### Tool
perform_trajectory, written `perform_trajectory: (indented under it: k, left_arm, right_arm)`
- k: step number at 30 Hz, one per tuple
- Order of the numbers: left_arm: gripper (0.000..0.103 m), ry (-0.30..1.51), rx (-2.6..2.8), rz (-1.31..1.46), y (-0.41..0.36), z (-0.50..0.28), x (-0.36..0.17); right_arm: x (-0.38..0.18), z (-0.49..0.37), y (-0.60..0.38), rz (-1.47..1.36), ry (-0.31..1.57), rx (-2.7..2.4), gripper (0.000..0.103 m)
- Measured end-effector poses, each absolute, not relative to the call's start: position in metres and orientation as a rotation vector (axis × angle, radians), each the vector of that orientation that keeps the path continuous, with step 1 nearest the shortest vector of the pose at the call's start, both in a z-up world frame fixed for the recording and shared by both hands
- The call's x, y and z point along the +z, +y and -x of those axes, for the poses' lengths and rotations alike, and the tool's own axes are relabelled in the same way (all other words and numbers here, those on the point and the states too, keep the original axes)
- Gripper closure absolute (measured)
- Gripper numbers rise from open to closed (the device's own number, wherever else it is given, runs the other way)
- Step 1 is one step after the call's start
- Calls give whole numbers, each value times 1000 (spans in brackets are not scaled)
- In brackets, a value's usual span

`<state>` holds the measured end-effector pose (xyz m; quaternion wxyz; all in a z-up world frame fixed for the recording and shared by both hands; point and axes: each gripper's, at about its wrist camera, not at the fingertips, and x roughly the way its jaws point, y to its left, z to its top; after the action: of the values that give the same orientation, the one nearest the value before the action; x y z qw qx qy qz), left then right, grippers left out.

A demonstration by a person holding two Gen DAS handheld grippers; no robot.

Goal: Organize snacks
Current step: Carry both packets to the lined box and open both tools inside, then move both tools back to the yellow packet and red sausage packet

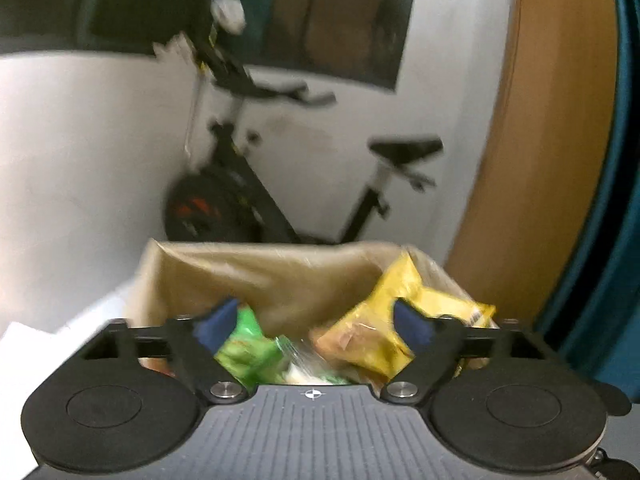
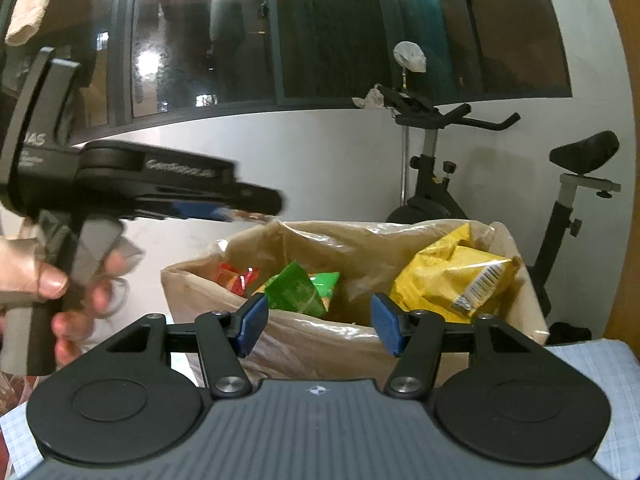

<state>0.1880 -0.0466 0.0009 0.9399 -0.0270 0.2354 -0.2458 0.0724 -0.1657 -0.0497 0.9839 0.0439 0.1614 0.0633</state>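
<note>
A box lined with a tan plastic bag (image 2: 360, 240) holds snack packets: a yellow packet (image 2: 452, 276) at the right, a green packet (image 2: 300, 288) in the middle and a red packet (image 2: 232, 278) at the left. My right gripper (image 2: 320, 330) is open and empty, just in front of the box. My left gripper (image 1: 316, 324) is open and empty above the box, over the green packet (image 1: 248, 344) and the yellow packet (image 1: 384, 320). It also shows from the side in the right wrist view (image 2: 224, 210), above the box's left rim.
An exercise bike (image 2: 448, 184) stands against the white wall behind the box. Dark windows run above the wall. A wooden panel (image 1: 552, 160) rises at the right. A pale checked cloth (image 2: 600, 376) covers the surface under my right gripper.
</note>
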Motion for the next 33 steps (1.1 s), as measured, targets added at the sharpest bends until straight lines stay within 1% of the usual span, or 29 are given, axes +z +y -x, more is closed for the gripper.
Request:
perform_trajectory:
  k: [3,7,14,19,24,28,33]
  left_arm:
    - [15,500,-480,69,-47,-193,-5]
    - [15,468,-436,98,-30,-183,-9]
    - [15,456,-369,22,-3,-170,-9]
    - [15,418,-367,2,15,-141,-14]
    - [16,412,-369,-31,35,-110,-30]
    - [16,448,-352,-43,50,-96,-51]
    - [18,512,-297,-17,67,-92,-81]
  right_arm:
    - [-49,-69,-171,-101,327,112,43]
    - [-49,-63,-174,-90,323,100,43]
    - [-53,-59,-173,-88,316,94,42]
    - [-52,-52,-166,-90,301,102,42]
    - [-62,-34,-152,-58,290,102,42]
    - [-82,-26,-145,-84,329,104,42]
    - [-120,-32,-132,-101,462,129,42]
